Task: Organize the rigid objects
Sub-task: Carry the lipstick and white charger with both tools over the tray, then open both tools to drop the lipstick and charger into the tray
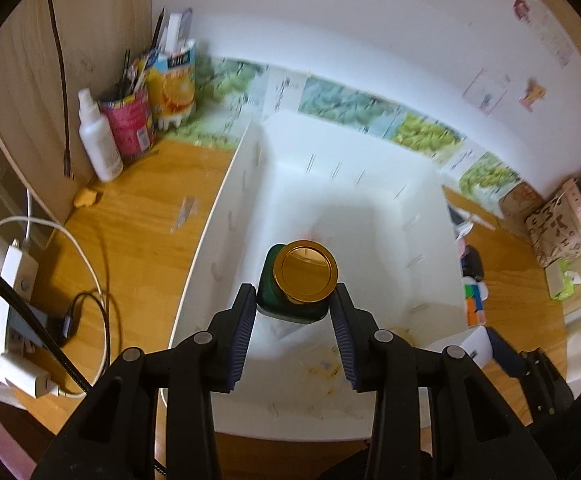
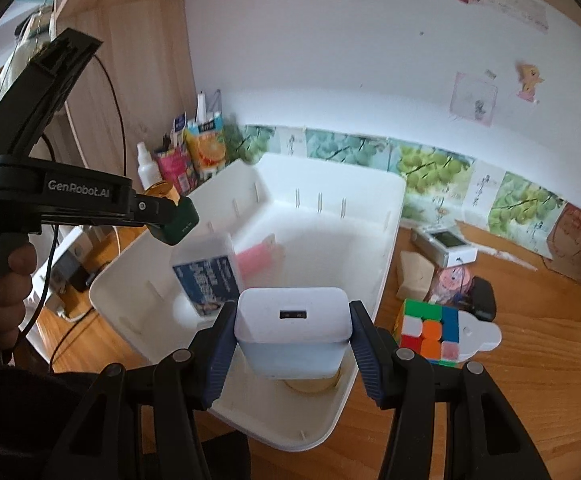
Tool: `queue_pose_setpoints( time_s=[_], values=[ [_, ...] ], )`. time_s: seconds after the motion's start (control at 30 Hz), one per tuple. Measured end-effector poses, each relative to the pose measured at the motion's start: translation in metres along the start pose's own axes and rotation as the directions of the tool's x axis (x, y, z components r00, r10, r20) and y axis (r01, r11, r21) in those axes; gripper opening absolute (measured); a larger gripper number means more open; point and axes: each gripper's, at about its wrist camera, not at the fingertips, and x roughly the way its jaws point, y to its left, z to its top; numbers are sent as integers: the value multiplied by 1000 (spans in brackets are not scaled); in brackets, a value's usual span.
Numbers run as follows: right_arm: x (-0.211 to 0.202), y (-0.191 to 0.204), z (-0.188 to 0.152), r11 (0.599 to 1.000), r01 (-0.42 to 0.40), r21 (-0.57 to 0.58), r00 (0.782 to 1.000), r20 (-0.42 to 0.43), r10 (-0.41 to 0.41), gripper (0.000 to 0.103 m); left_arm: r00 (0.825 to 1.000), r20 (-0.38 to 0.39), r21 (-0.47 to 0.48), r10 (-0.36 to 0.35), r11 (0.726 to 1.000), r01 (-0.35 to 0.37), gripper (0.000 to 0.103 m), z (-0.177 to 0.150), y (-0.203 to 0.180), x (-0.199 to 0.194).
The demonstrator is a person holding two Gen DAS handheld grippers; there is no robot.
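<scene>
Both loads hang over the white bin (image 2: 386,240): left gripper (image 1: 296,300) clamped on a green gold-capped bottle (image 1: 302,280), right gripper (image 2: 292,332) clamped on a white USB charger (image 2: 292,328); next, I judge, lower and release each inside

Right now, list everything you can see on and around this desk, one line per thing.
bin: one, white, middle of the desk
bottle: one, green with gold cap, held over the bin
charger: one, white, held over the bin's near end
box: one, white and blue, inside the bin
puzzle cube: one, multicoloured, desk right of the bin
spray bottle: one, white, back left
juice carton: one, orange, back left
power strip: one, white, left edge
left gripper: fingers clamped on the bottle
right gripper: fingers clamped on the charger
</scene>
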Motion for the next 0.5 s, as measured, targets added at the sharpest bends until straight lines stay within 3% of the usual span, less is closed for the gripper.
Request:
queue_pose_setpoints(
  time_s=[0.27,0.37,0.43,0.5],
  values=[
    [-7,5,0,1000,-2,-22,999,33,3,55,1000,3,-19,2,1000,-2,45,-4,0,-3],
    [-9,4,-1,1000,1,-21,999,38,0,57,1000,8,-25,-5,1000,5,56,-6,0,-5],
    [-11,5,-2,1000,3,-20,999,42,-2,60,1000,21,-29,-14,999,14,70,-8,-1,-8],
    [-13,4,-4,1000,4,-18,999,45,-3,63,999,38,-30,-20,999,21,74,-9,-3,-11]
  ],
)
